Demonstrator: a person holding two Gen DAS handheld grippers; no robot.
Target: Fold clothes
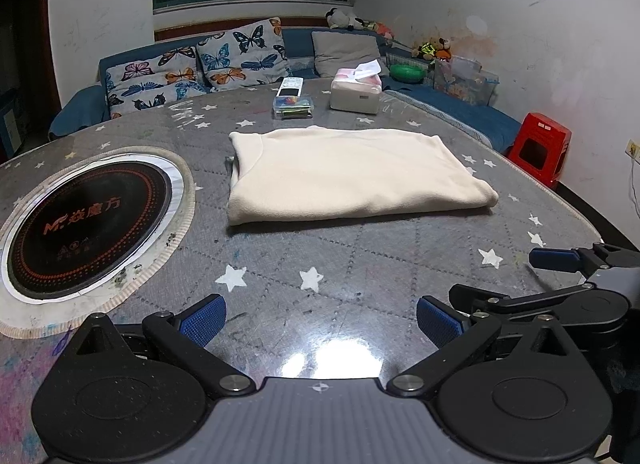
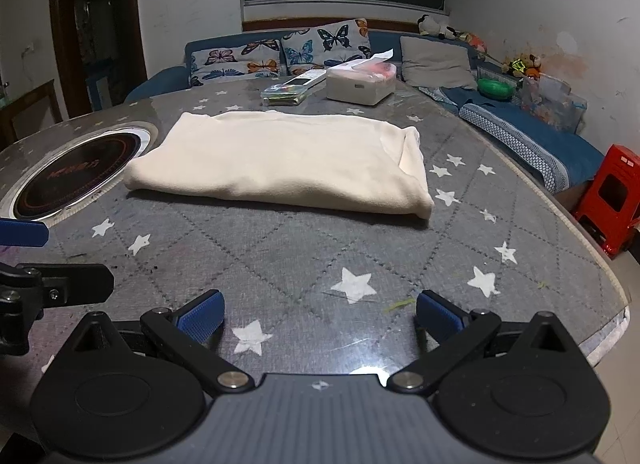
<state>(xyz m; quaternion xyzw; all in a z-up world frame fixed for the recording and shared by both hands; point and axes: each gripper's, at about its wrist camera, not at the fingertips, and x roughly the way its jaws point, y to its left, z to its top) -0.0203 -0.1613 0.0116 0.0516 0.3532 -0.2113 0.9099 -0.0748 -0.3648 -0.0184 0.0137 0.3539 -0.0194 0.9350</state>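
Note:
A cream garment (image 1: 352,173) lies folded into a flat rectangle on the grey star-patterned table (image 1: 360,264); it also shows in the right wrist view (image 2: 284,161). My left gripper (image 1: 320,318) is open and empty, low over the table in front of the garment. My right gripper (image 2: 320,314) is open and empty, also in front of the garment, near the table's front right edge. The right gripper's blue fingers (image 1: 556,260) show at the right of the left wrist view. A left gripper finger (image 2: 24,234) shows at the left of the right wrist view.
A round black induction cooktop (image 1: 88,223) is set into the table left of the garment. A tissue box (image 1: 356,91), a remote (image 1: 290,87) and a small clear case (image 1: 294,107) sit at the far side. A blue sofa with butterfly cushions (image 1: 196,67) is behind. A red stool (image 1: 540,147) stands right.

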